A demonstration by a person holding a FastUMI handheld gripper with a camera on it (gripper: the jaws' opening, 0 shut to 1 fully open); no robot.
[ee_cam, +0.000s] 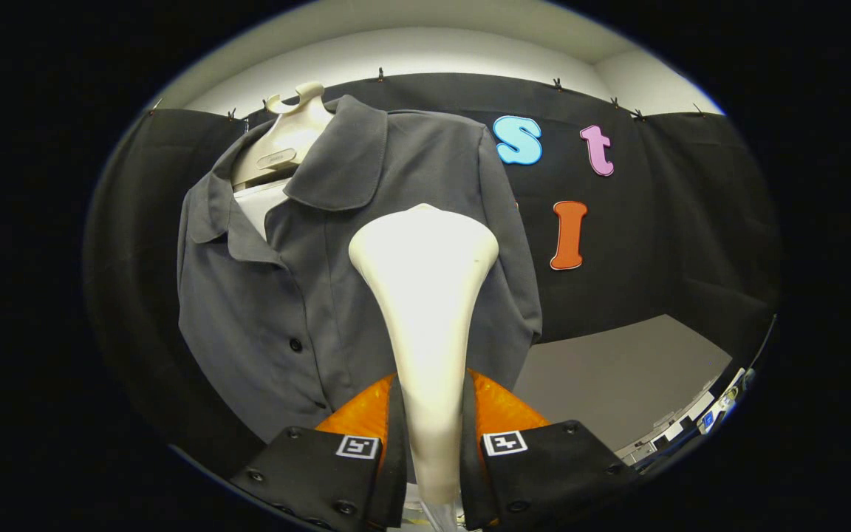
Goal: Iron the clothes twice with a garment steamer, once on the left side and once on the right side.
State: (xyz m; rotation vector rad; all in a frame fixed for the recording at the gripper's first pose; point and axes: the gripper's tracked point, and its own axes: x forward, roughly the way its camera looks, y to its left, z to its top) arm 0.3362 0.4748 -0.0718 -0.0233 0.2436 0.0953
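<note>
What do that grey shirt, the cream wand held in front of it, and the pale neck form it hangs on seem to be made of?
The grey shirt looks like matte woven cloth: soft folds, stitched collar edges, dark buttons. The steamer, clamped between the gripper fingers, looks like smooth cream plastic with a soft sheen and no seams. The neck form appears to be hard, pale plastic or resin; the picture cannot settle which.

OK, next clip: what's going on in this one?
A hand-held gripper is shut on the handle of a cream garment steamer, both fingers pressing its narrow stem. The steamer's wide head points at a grey button-up shirt hanging on a cream mannequin hanger against the booth's black cloth wall. The head sits in front of the shirt's chest; whether it touches the fabric can't be told.
</note>
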